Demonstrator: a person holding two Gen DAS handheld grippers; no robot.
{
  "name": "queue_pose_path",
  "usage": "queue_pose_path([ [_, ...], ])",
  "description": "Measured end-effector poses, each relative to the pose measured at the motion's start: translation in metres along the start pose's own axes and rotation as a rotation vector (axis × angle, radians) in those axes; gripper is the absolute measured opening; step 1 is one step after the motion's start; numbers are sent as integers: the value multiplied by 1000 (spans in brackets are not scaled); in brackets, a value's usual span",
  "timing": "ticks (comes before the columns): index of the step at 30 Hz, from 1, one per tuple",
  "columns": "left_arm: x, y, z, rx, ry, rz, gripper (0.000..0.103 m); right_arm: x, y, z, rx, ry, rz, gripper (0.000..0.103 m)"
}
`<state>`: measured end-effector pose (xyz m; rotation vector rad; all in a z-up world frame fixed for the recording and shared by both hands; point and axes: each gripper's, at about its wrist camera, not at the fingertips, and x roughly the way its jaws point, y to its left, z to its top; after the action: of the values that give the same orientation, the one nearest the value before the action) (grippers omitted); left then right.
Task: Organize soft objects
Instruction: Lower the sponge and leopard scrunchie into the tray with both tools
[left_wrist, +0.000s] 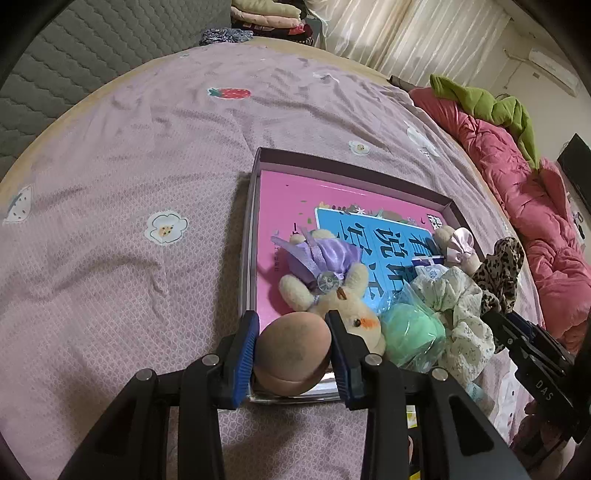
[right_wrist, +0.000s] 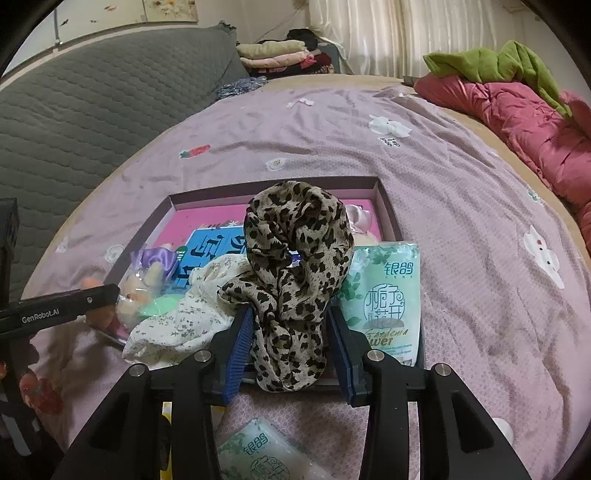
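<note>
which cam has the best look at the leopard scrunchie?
Right wrist: the leopard scrunchie fills the centre, clamped in the right gripper. Left wrist shows it only at the right edge, small, above the tray.

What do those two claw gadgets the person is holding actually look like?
Both match: the left gripper and right gripper have angular black frames with cut-out openings, round silver bolt heads at the joints, and jaws lined with ribbed blue pads. Seen side-on from the opposite camera, one carries white "GenRobot.AI" lettering, the other "DAS". No cables or sleeves are visible.
</note>
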<state>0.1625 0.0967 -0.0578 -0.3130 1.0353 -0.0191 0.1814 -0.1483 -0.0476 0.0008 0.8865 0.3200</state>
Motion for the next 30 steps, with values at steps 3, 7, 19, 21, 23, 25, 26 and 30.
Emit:
queue_pose_path([
  [3,-3,1,1,-6,-20,-1,37,-5,0,1,2,-17,-3,48],
  [7,-5,3,4,-10,-33,-2,37,-10,-1,3,-3,-31,-14,54],
  [19,-5,1,5,3,-41,4,37,-22,-7,7,17,-62,-14,56],
  [21,-6,1,5,-1,-44,5,37,-23,-5,7,17,-63,-13,57],
  [23,-5,1,5,0,-40,0,37,-23,-5,6,15,-62,-13,57],
  [25,-2,0,6,3,-35,4,37,-24,-4,6,3,-66,-20,57],
  [26,-1,0,6,3,-32,8,37,-25,-2,6,-5,-71,-18,57],
  [30,-1,1,6,-2,-33,7,37,-26,1,6,-16,-70,-18,58],
])
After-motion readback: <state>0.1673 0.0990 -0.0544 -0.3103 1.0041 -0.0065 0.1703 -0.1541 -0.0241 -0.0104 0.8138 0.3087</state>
